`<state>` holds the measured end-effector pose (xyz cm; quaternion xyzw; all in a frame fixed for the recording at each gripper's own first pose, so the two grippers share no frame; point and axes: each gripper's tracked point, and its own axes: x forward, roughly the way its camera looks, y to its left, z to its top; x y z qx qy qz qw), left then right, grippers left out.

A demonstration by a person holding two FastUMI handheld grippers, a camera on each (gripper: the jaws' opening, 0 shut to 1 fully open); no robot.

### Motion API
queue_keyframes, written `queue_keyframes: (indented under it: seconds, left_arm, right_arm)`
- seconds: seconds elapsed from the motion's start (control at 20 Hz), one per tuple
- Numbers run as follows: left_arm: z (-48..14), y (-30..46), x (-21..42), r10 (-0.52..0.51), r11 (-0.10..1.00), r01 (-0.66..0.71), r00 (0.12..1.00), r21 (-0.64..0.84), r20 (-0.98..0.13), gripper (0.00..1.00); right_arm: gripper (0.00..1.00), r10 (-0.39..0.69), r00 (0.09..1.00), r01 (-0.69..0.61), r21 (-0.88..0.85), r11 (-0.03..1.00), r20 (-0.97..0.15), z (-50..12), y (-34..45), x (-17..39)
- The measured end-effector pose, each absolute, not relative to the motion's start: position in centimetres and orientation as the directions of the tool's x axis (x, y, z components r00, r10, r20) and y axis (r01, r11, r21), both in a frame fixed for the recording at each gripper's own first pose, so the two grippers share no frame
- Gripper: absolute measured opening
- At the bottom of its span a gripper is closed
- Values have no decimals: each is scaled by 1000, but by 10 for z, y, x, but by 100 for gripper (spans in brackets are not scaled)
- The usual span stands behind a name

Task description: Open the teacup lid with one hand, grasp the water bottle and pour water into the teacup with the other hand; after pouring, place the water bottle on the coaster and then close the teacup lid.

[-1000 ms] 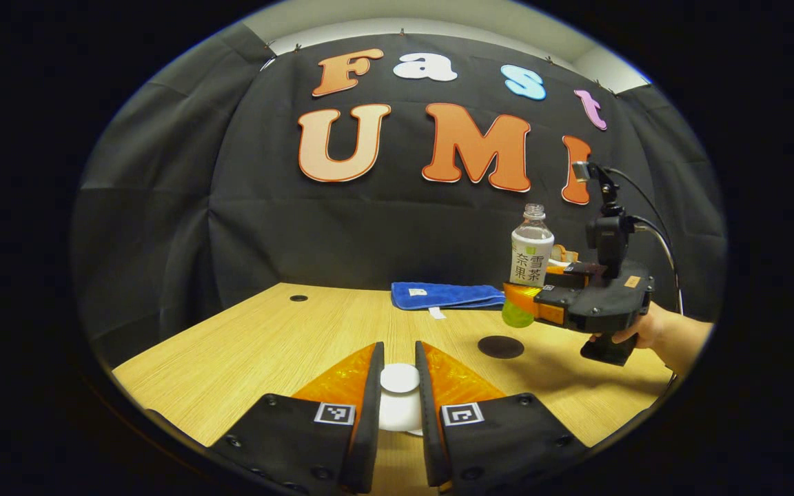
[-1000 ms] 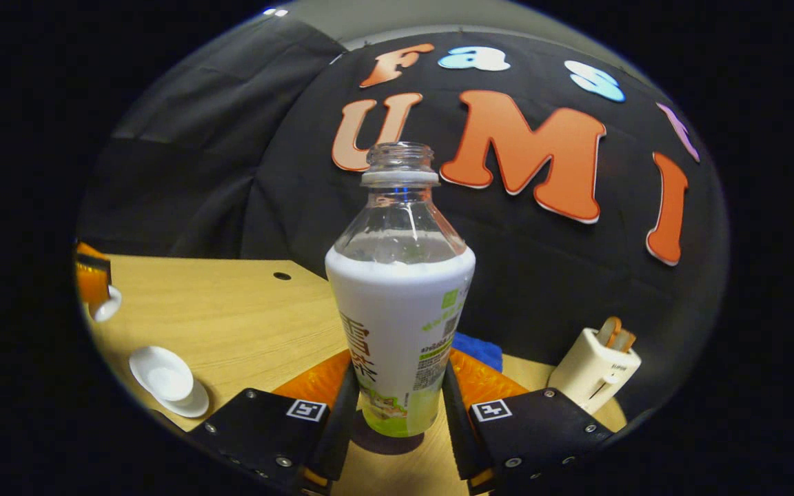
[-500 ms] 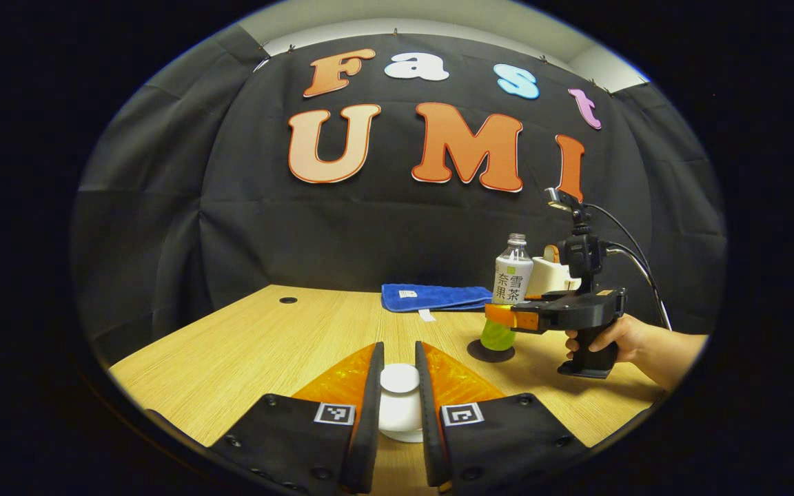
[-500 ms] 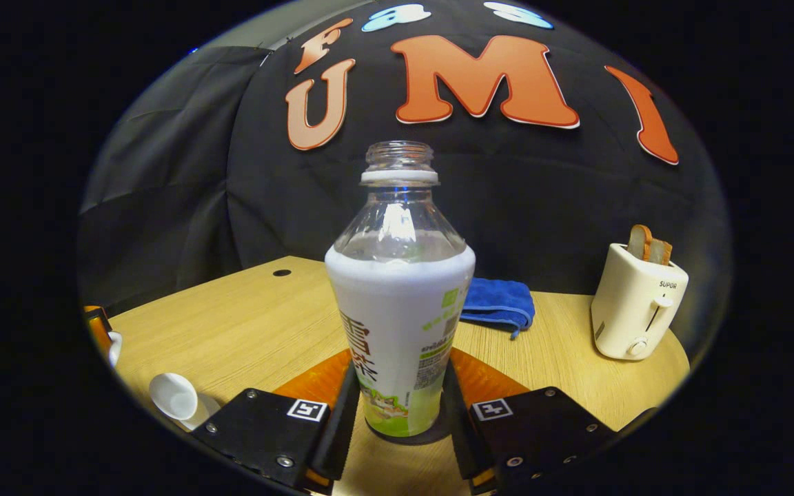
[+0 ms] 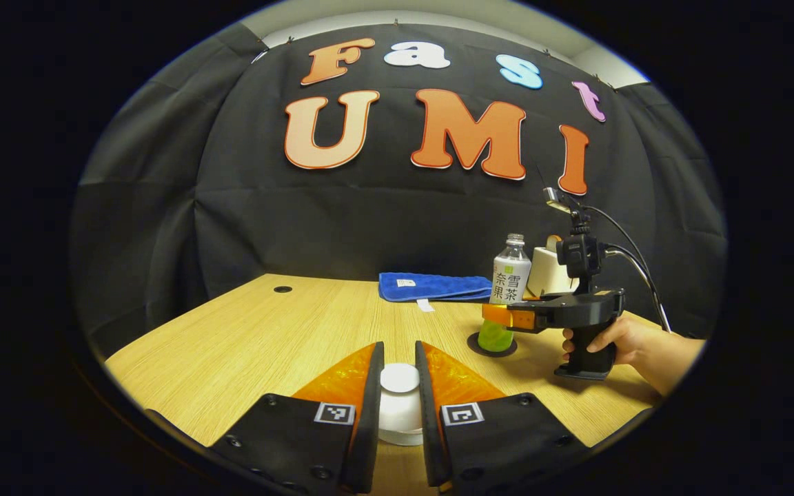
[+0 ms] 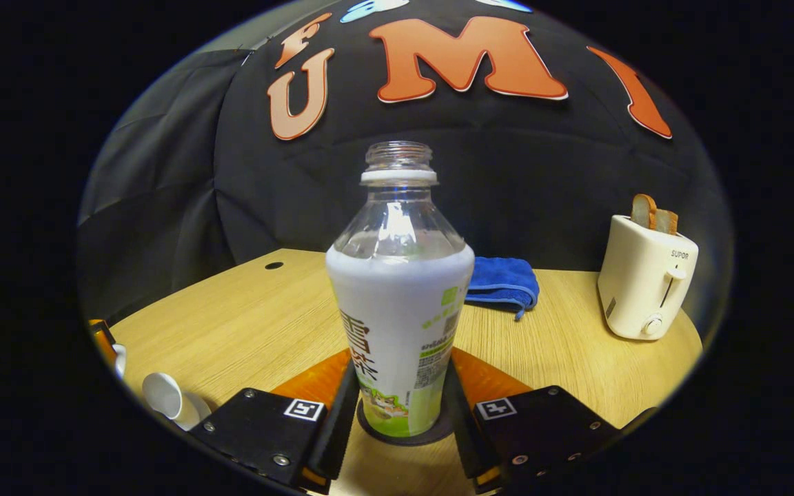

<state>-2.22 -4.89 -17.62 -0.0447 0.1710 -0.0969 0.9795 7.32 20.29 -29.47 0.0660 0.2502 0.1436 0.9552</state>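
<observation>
a: so where's the water bottle [image 6: 398, 303] at right now?

b: standing upright on the dark coaster [image 6: 438, 431], dead centre between the fingers of the right gripper [image 6: 400, 413]. both fingers press on its lower body, so it's clamped. cap's off, neck is open. in the left gripper view you can see the same bottle [image 5: 509, 279] on the coaster [image 5: 491, 345], with a hand [image 5: 628, 342] holding that right gripper [image 5: 500, 316] by its handle.

a: and the left one?

b: left gripper [image 5: 399, 399] is clenched on the white teacup lid [image 5: 399, 379], knob sits right between its fingers. from the right gripper view the teacup [image 6: 165, 398] is low off to its left, open, on the wooden table [image 6: 259, 317].

a: other stuff?

b: blue cloth [image 6: 502, 279] just past the bottle, cream toaster [image 6: 647, 275] with bread in it off to the right gripper's right.
</observation>
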Motion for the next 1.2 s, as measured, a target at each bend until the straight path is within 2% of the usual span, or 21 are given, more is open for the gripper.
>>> queue_keyframes:
  seconds: [0.2,0.35,0.4,0.45,0.55,1.0,1.2]
  left_arm:
    - [-186,-53,-16,-216,974,179,917,-140,-335,32]
    - [-199,-54,-11,-217,974,178,910,-140,-352,32]
    - [-202,-55,-10,-215,975,177,909,-135,-356,32]
    - [-205,-58,-9,-216,975,181,907,-128,-361,32]
    - [-212,-59,-9,-215,976,187,904,-111,-370,32]
    - [-226,-70,-9,-231,973,217,894,-78,-384,31]
    - [-231,-74,-12,-224,973,228,892,-38,-393,32]
  right_arm:
    - [71,306,832,-226,222,949,-462,-290,200,73]
    - [82,299,849,-233,198,952,-435,-277,195,73]
    - [80,297,854,-237,190,953,-427,-272,192,71]
    - [89,302,855,-246,182,952,-421,-268,191,68]
    - [95,307,852,-261,164,951,-424,-263,186,56]
    - [97,222,900,-225,35,974,-376,-242,139,2]
    - [97,214,907,-201,73,977,-362,-231,128,-19]
